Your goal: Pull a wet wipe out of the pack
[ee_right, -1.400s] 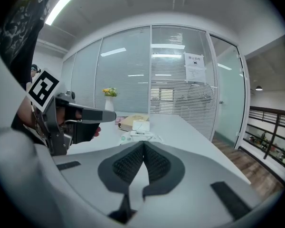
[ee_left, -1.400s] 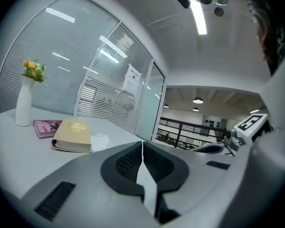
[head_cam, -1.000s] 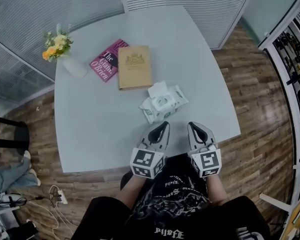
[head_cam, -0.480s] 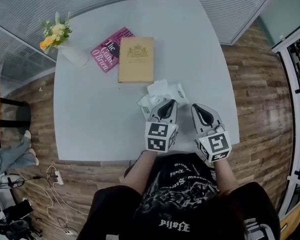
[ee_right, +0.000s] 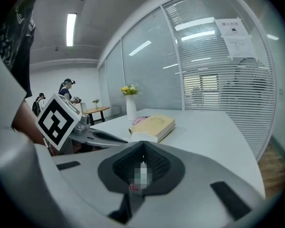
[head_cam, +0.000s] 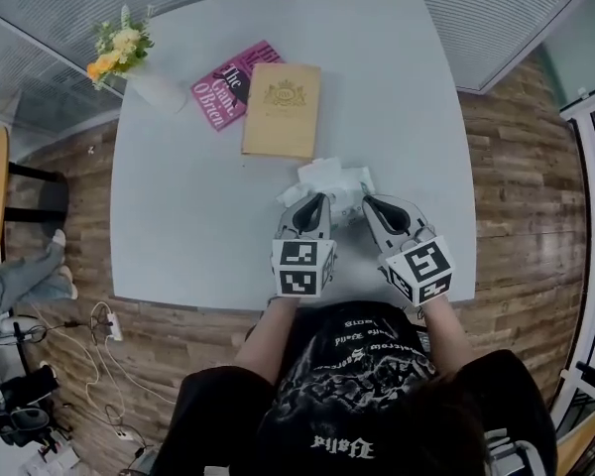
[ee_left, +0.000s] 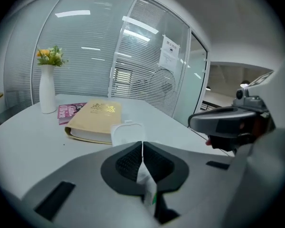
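Note:
The white wet wipe pack (head_cam: 334, 178) lies on the pale table (head_cam: 178, 226), just below a tan book. Its lid (ee_left: 127, 132) stands flipped open, and the grippers cover most of the pack in the head view. My left gripper (head_cam: 312, 202) is shut with its tips at the pack's near left side; in the left gripper view the tips (ee_left: 142, 145) meet right behind the lid, with pack showing beneath them. My right gripper (head_cam: 368, 204) is shut at the pack's near right side, holding nothing (ee_right: 143, 143). I cannot tell if either touches the pack.
A tan book (head_cam: 282, 109) and a pink book (head_cam: 228, 82) lie beyond the pack. A white vase with flowers (head_cam: 151, 82) stands at the far left corner. The table's near edge runs just under the gripper cubes. Glass walls with blinds surround the table.
Both grippers have moved forward from the table's near edge up to the pack, staying shut. They now cover most of the pack in the head view.

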A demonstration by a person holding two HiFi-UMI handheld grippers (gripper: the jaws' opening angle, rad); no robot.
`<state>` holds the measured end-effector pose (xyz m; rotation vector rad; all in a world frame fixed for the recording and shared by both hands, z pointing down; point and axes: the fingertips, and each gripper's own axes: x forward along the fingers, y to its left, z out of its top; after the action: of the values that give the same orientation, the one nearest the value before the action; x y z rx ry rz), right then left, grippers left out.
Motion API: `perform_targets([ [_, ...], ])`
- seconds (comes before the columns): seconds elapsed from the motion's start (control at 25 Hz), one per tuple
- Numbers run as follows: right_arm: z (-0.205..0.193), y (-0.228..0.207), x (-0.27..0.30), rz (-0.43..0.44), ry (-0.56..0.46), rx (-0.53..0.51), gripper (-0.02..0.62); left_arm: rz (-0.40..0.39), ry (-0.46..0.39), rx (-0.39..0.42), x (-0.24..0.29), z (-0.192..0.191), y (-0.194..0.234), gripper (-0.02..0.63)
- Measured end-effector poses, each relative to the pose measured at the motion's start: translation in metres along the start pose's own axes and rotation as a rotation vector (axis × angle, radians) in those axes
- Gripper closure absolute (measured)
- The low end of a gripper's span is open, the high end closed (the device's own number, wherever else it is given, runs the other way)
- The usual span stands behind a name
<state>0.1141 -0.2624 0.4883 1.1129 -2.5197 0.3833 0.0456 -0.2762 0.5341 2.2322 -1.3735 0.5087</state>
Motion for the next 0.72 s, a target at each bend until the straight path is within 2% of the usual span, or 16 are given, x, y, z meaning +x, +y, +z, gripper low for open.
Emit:
perform_targets([
  [0.16, -0.001, 0.005, 0.017, 0.070, 0.057, -0.049, 0.597, 0.037, 0.027, 0.000, 0.000, -0.012, 0.014, 0.595],
  [0.36, -0.005, 0.008, 0.038, 0.156, 0.140, -0.137, 0.591, 0.044, 0.027, 0.007, 0.000, -0.020, 0.019, 0.595],
  [0.72, -0.040, 0.039, 0.079, 0.412, 0.448, -0.297, 0.521, 0.056, -0.011, -0.014, -0.005, -0.021, 0.020, 0.595],
])
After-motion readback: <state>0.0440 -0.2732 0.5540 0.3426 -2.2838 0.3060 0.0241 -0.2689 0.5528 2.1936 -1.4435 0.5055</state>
